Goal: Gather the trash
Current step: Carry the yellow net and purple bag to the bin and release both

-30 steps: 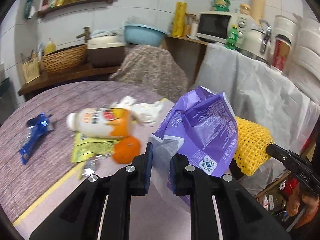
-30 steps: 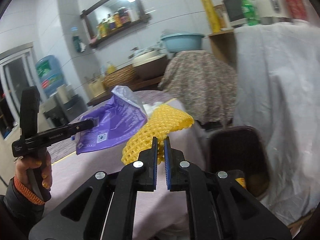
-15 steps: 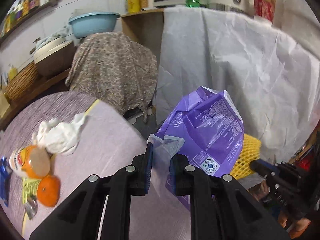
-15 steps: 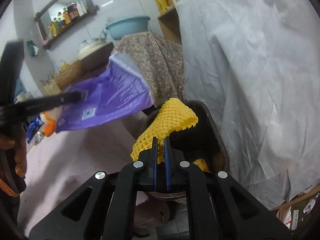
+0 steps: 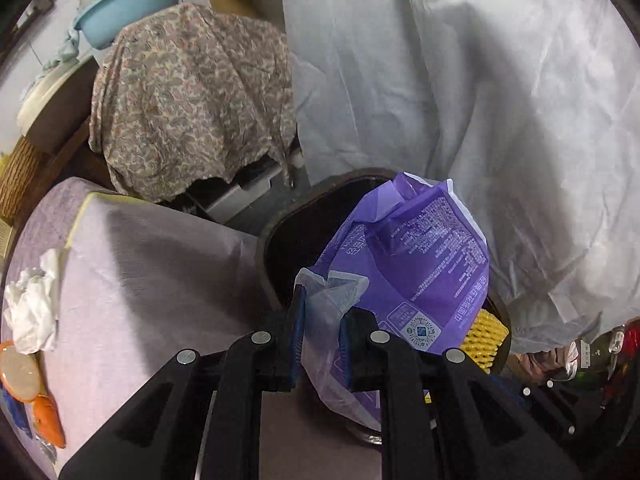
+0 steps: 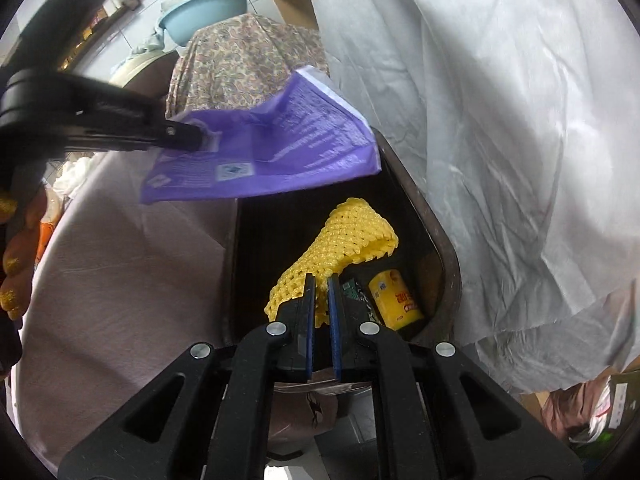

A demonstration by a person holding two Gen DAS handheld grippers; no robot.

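Glossy purple plastic bag [image 5: 416,264], yellow foam-like mesh sleeve [image 6: 340,240], matt lilac tablecloth [image 5: 160,264], apparently crinkled white sheeting [image 5: 460,80].

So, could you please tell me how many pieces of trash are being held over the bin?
2: a purple bag in the left tongs, and yellow foam netting in the right tongs. Both hang over the bin.

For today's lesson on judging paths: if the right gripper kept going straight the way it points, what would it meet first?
Probably the open bin. The right gripper, shut on the yellow foam net, points into it; a yellow can lies inside. Depth is unclear.
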